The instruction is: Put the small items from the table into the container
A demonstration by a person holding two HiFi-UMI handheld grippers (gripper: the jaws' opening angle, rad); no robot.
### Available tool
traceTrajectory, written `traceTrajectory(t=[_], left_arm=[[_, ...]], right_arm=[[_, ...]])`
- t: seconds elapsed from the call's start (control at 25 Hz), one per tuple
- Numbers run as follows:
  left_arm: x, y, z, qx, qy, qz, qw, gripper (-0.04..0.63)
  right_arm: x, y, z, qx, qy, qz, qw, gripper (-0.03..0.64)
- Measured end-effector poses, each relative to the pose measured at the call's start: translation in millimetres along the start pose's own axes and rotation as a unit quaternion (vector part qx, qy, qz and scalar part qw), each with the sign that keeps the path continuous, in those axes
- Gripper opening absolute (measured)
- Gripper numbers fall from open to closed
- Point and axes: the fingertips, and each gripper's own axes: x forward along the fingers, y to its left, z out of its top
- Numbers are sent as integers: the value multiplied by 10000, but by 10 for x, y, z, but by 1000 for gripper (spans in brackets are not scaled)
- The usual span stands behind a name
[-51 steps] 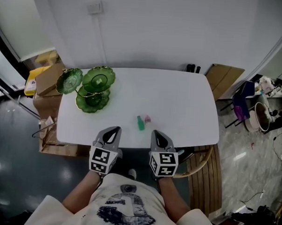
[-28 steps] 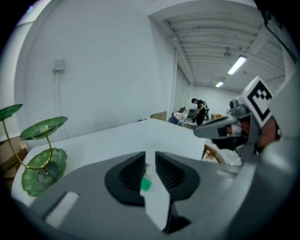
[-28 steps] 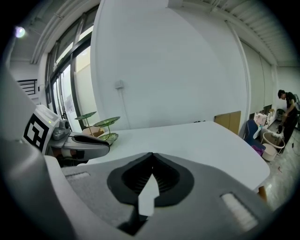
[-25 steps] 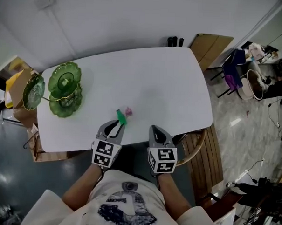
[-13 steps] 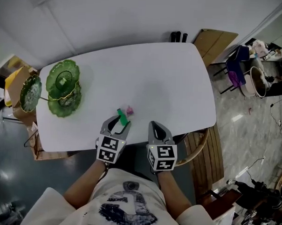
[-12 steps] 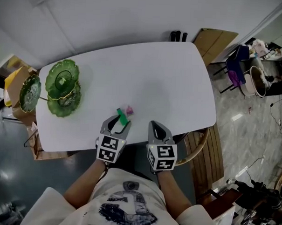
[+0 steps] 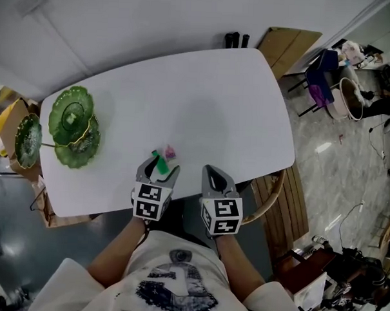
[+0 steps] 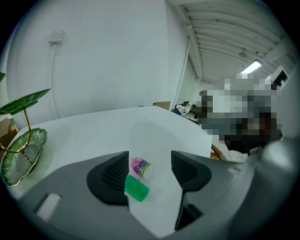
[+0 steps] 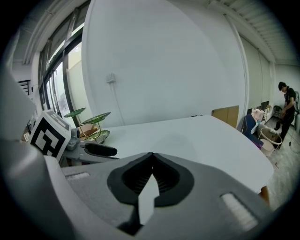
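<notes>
Tiered dish stand: a gold-framed stand of green leaf-shaped glass dishes (image 7: 70,123) stood at the left end of the table, upright; it showed at the left edge of the left tool view (image 8: 23,150) and at middle left of the right tool view (image 9: 89,124).
Table: a white table (image 7: 204,100) with rounded corners filled the middle of the head view, bare apart from the stand and two small items (image 8: 93,131) (image 9: 187,136).
Left tool: the left tool (image 7: 159,172) pointed down over the near edge of the table, lower centre-left of the head view; its jaws were opening and stood wide apart (image 8: 150,157), released, pressing on nothing.
Green item: a small green cylinder (image 7: 160,163) lay on its side on the table between the left tool's jaws, close to the left-hand pad (image 8: 136,187); whether it touched that pad could not be told.
Pink item: a small pink-and-white item (image 7: 170,152) lay just beyond the green cylinder, also between the jaws and clear of both pads (image 8: 140,167). Both items were well apart from the dish stand.
Right tool: the right tool (image 7: 212,174) was just right of the left one at the table's near edge; its jaws were clenched together with nothing in them (image 9: 151,157).
Chair: a wooden chair (image 7: 277,200) stood partly under the table's lower right corner.
</notes>
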Motion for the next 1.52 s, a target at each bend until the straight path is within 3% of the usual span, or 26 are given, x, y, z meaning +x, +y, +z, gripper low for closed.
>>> traceTrajectory(t=[0.56, 1.08, 1.52], left_arm=[[477, 81, -169, -240, 554, -127, 9981, 250], [722, 164, -365, -559, 1098, 50, 9924, 250], [780, 141, -373, -438, 1460, -17, 9883, 250]], right_arm=[[222, -143, -116, 206, 205, -82, 9995, 0], [348, -216, -111, 404, 243, -81, 9989, 0], [350, -251, -136, 519, 294, -214, 9980, 0]])
